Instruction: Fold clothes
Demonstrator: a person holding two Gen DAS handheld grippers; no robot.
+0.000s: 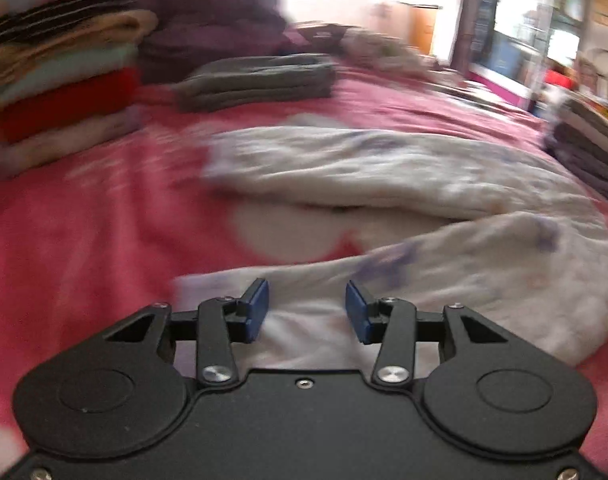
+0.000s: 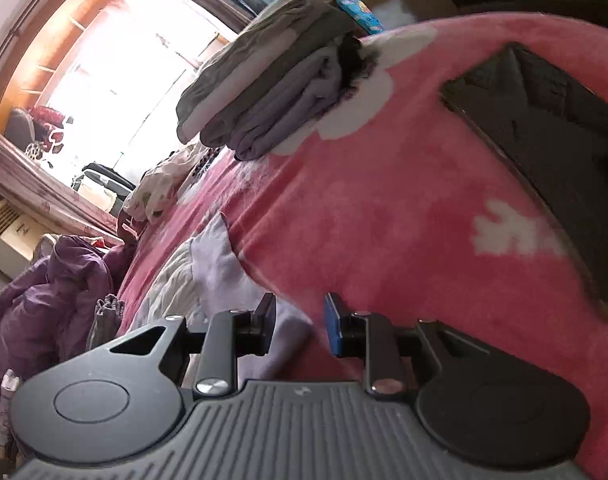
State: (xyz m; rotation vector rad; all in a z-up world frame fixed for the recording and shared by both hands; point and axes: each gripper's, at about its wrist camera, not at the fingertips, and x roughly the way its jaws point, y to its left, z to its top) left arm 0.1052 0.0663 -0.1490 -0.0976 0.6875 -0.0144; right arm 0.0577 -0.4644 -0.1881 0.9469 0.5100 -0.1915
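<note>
A white garment with faint purple print [image 1: 403, 184] lies spread and partly folded on the pink bedspread [image 1: 84, 216]. My left gripper [image 1: 307, 309] is open, its blue pads [image 1: 260, 308] just over the garment's near edge, holding nothing. In the right wrist view the same pale garment [image 2: 220, 268] lies at lower left, one corner under the left finger. My right gripper [image 2: 299, 326] is open and empty, low over the bedspread [image 2: 383, 208].
A stack of folded clothes [image 1: 64, 80] stands at far left, a folded grey piece [image 1: 260, 80] behind, a purple heap [image 1: 224, 12] beyond. A grey folded stack [image 2: 272, 80] and a dark flat item [image 2: 551, 152] lie on the bed. A purple jacket [image 2: 52, 296] lies left.
</note>
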